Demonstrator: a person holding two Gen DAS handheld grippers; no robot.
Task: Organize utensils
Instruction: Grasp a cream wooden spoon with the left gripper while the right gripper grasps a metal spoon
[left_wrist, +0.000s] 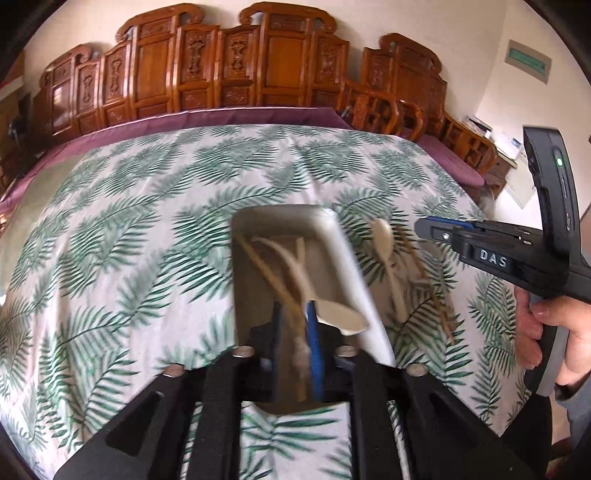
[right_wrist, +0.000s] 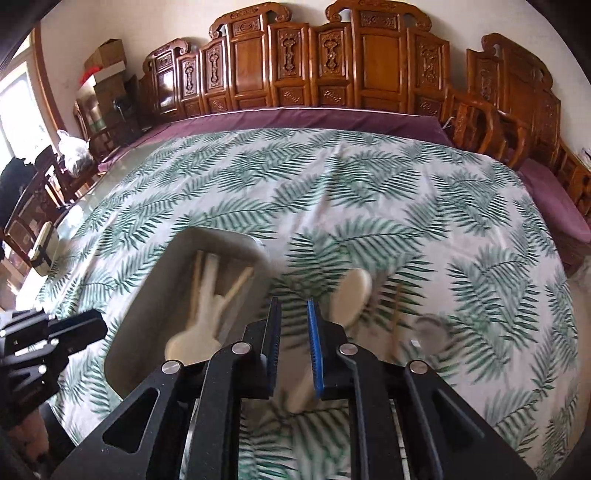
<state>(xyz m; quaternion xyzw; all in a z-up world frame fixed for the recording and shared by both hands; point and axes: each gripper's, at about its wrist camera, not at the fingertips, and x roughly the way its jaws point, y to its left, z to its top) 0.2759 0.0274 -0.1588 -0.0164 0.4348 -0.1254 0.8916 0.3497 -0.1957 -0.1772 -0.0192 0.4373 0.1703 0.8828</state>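
Observation:
A white rectangular tray (left_wrist: 351, 266) lies on the leaf-print cloth and holds wooden chopsticks and pale spoons (left_wrist: 284, 262); it also shows in the right wrist view (right_wrist: 147, 306). My left gripper (left_wrist: 293, 325) hangs over the tray's near end, its fingers a small gap apart; whether they grip anything is unclear. A pale wooden spoon (left_wrist: 386, 240) and chopsticks (left_wrist: 436, 295) lie on the cloth right of the tray. My right gripper (right_wrist: 293, 332) is open above that spoon (right_wrist: 352, 291), whose handle runs under the fingers. A chopstick (right_wrist: 397, 314) lies to its right.
A small clear glass dish (right_wrist: 428, 330) sits on the cloth at the right. Carved wooden chairs (right_wrist: 332, 62) line the table's far side on a purple cloth edge. A white case (right_wrist: 42, 251) rests at the left table edge.

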